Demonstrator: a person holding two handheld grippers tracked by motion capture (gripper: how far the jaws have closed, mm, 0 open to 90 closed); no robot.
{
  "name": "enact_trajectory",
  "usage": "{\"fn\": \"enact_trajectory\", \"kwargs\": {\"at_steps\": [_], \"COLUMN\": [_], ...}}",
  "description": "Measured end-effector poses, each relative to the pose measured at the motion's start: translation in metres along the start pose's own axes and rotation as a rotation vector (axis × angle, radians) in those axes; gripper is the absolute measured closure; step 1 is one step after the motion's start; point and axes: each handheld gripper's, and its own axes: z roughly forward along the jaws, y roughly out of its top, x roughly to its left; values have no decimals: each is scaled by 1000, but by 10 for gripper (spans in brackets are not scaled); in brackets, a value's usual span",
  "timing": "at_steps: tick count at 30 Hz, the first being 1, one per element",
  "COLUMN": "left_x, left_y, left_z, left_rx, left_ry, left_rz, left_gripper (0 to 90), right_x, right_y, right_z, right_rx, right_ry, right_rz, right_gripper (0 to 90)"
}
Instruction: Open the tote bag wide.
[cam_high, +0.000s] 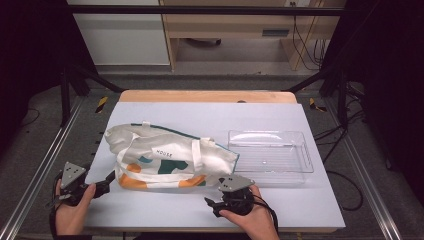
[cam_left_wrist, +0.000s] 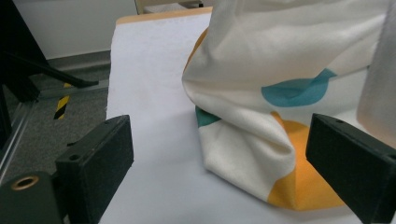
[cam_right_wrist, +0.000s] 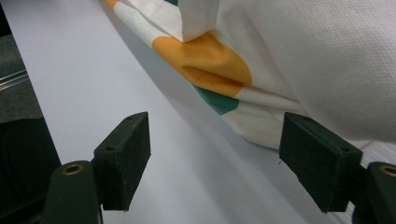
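A cream cloth tote bag with teal and orange patches lies on its side in the middle of the pale blue table. My left gripper rests at the table's near left edge, open, its tips close to the bag's lower left corner; that corner sits ahead of the wide-apart jaws, untouched. My right gripper lies near the front edge below the bag's right end, open too. In the right gripper view the bag's orange and green hem lies just beyond the jaws.
A clear plastic tray stands right of the bag, touching its end. A wooden strip edges the table's far side. Black frame rails run along both sides. Bare table lies between the bag and the front edge.
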Motion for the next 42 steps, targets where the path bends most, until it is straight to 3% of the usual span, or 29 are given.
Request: {"fn": "enact_trajectory", "kwargs": {"at_steps": [4, 5, 9, 13, 16, 19, 20, 22, 23, 24, 25, 26, 27, 28, 29, 30, 32, 33, 34, 37, 41, 42], "left_x": [-2, -4, -6, -9, -11, -13, -14, -14, -15, -16, -16, -17, -17, -18, -18, -19, -20, -21, -21, -24, -25, -26], "left_y": [2, 6, 14, 31, 50, 73, 90, 97, 107, 123, 123, 138, 138, 145, 152, 158, 167, 173, 175, 185, 194, 197], "left_z": [-1, -2, -5, -9, -14, -19, -20, -21, -20, -18, -18, -14, -14, -11, -8, -5, 2, 7, 10, 20, 33, 39], "left_rx": [-8, -7, -16, -18, -32, -45, -54, -50, -44, -38, -38, -29, -29, -24, -17, -5, 5, 23, 28, 39, 62, 84], "left_ry": [-39, -51, -75, -116, -159, -174, -190, -190, -192, -202, -202, -213, -213, -209, -206, -212, -229, -242, -250, -258, -285, -303], "left_rz": [-2, 18, 37, 68, 61, 90, 100, 119, 153, 189, 189, 214, 214, 238, 259, 276, 294, 306, 307, 331, 348, 355], "left_gripper": [80, 82, 90, 105, 110, 121, 137, 168, 168, 181, 194, 213, 227, 240, 240, 260, 270, 282, 286, 304, 315, 328], "right_x": [-1, -1, -1, 0, 1, 1, 0, -1, -2, -7, -7, -13, -13, -21, -21, -32, -36, -51, -55, -62, -65, -67], "right_y": [0, 0, 0, 4, 15, 31, 43, 50, 56, 72, 72, 87, 87, 101, 101, 112, 115, 119, 120, 123, 133, 137], "right_z": [-2, -3, -5, -10, -19, -31, -39, -43, -46, -52, -52, -55, -55, -54, -54, -50, -48, -40, -38, -30, -17, -11], "right_rx": [-4, -6, -7, -23, -40, -56, -80, -90, -97, -112, -112, -119, -119, -120, -120, -104, -99, -68, -56, -25, 20, 56], "right_ry": [1, 3, 5, 20, 27, 16, 13, 12, 6, -8, -8, -29, -29, -34, -34, -49, -53, -49, -44, -18, 8, 24], "right_rz": [-5, -3, -5, 1, -5, -39, -61, -66, -73, -92, -92, -103, -103, -120, -120, -130, -127, -104, -96, -83, -107, -115], "right_gripper": [266, 269, 289, 345, 423, 478, 515, 523, 531, 557, 557, 597, 597, 635, 635, 662, 671, 679, 678, 669, 617, 603]}}
